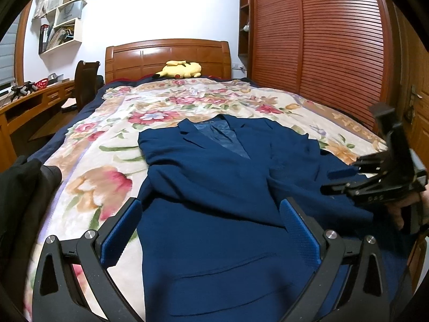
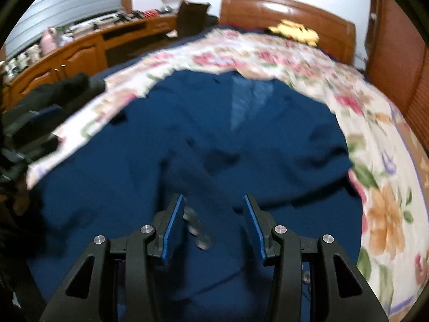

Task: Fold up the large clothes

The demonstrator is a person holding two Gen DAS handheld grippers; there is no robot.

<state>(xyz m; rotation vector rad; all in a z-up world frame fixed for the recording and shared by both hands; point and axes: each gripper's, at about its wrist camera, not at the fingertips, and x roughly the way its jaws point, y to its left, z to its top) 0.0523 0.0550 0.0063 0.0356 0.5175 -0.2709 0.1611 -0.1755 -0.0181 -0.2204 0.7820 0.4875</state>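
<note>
A dark blue suit jacket point(image 1: 214, 187) lies face up on the floral bedspread point(image 1: 112, 123), collar toward the headboard. My left gripper point(image 1: 211, 214) is open and empty, hovering over the jacket's lower front, with its fingers wide apart. My right gripper point(image 2: 213, 214) is open and empty above the jacket point(image 2: 241, 139) near its buttons. The right gripper also shows at the right edge of the left wrist view point(image 1: 346, 179), above the jacket's sleeve. The right wrist view is motion-blurred.
A yellow plush toy point(image 1: 179, 69) lies by the wooden headboard point(image 1: 166, 53). A slatted wooden wardrobe point(image 1: 321, 40) stands along the right of the bed. A desk point(image 1: 29, 102) and chair point(image 1: 85, 80) stand on the left. A dark garment point(image 1: 24, 182) lies at the left bed edge.
</note>
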